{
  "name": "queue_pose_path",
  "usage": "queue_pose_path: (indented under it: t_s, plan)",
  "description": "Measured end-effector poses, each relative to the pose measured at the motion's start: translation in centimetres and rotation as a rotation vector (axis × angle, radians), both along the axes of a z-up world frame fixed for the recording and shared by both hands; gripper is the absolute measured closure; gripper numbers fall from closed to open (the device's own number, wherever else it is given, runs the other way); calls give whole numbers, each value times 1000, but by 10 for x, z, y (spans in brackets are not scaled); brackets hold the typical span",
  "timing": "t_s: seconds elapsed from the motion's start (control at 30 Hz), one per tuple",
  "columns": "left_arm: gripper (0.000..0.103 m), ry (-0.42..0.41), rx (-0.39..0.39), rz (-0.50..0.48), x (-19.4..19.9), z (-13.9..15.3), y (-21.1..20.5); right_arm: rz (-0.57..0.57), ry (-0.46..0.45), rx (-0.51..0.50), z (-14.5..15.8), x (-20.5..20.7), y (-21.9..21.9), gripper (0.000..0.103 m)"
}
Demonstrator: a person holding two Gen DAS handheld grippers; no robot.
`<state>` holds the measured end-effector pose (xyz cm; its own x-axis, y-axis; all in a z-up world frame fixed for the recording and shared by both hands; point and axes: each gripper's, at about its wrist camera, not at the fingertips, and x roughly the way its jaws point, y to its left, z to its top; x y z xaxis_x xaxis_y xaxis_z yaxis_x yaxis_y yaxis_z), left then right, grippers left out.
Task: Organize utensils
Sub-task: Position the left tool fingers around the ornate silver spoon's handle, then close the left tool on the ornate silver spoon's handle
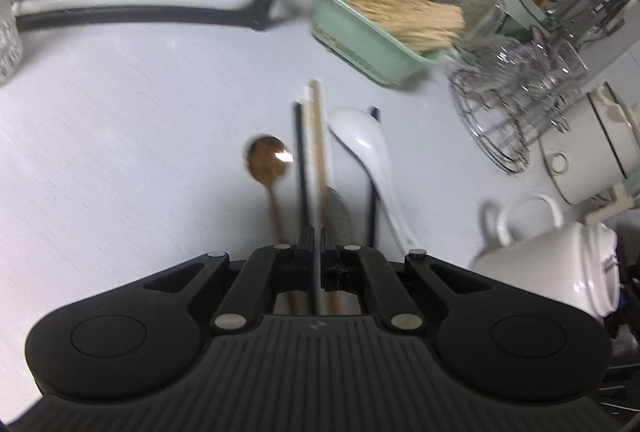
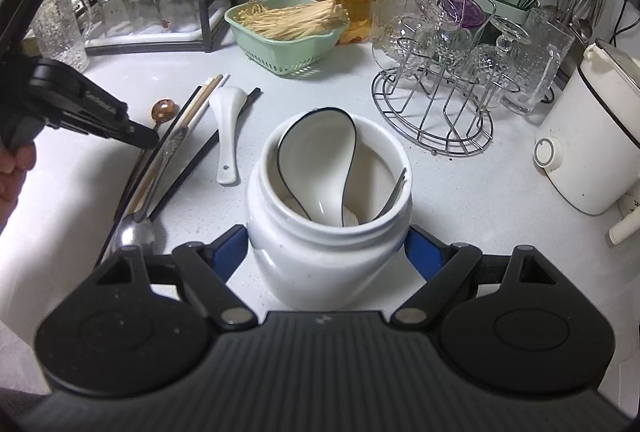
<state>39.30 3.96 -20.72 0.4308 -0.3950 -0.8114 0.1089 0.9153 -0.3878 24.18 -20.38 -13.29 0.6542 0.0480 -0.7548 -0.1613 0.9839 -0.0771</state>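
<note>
1. My left gripper (image 1: 316, 238) is pinched shut on a white chopstick (image 1: 310, 136). It is thin, stiff and light, and smooth enough to pivot or slip between the pads.
2. I hold it at the low end of its shaft, so the long free end may swing. A grip nearer the middle would steady it.
3. The rest lie just beside it on the counter (image 1: 120, 152): black chopstick (image 1: 300, 152), tan chopstick (image 1: 318, 136), brown spoon (image 1: 269, 160), white spoon (image 1: 360, 144), and a steel spoon (image 2: 134, 232).
4. My right gripper (image 2: 328, 244) clamps the white jar (image 2: 320, 256) across its body. It is glazed, so heavy, hard, slick and breakable. A ladle (image 2: 320, 160) and one metal handle already stand in it.
5. Both grippers tilt steeply down; the left comes in from the jar's left, low over the pile.
</note>
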Motion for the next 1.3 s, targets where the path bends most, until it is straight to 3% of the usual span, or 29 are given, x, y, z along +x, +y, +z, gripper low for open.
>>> queue_pose_path:
  t_s: [0.27,0.4,0.43,0.73,0.93,1.07,1.17,1.27,1.3]
  plan:
    - [98,84,1,-16,-14,0,-17,-10,-23,1,-2,-3,2,16]
    - [77,91,-11,6,-11,3,-18,-27,-31,4,-2,-4,3,16]
    - [76,89,-8,4,-11,3,-20,-29,-32,6,-3,-4,3,16]
    - [77,21,141,-83,-10,9,-49,-15,-32,-1,-3,-5,2,16]
    - [77,23,203,-141,-11,10,-58,-25,-36,4,-4,-6,3,17]
    - [77,27,305,-172,-15,7,-69,-30,-41,9,-5,-6,3,16]
    - [77,59,304,-168,-16,4,-70,-36,-43,12,-5,-7,3,16]
    - [82,50,316,-176,-17,4,-71,-48,-49,19,-6,-7,3,16]
    - [90,44,318,-178,-18,6,-72,-52,-50,19,-6,-7,4,16]
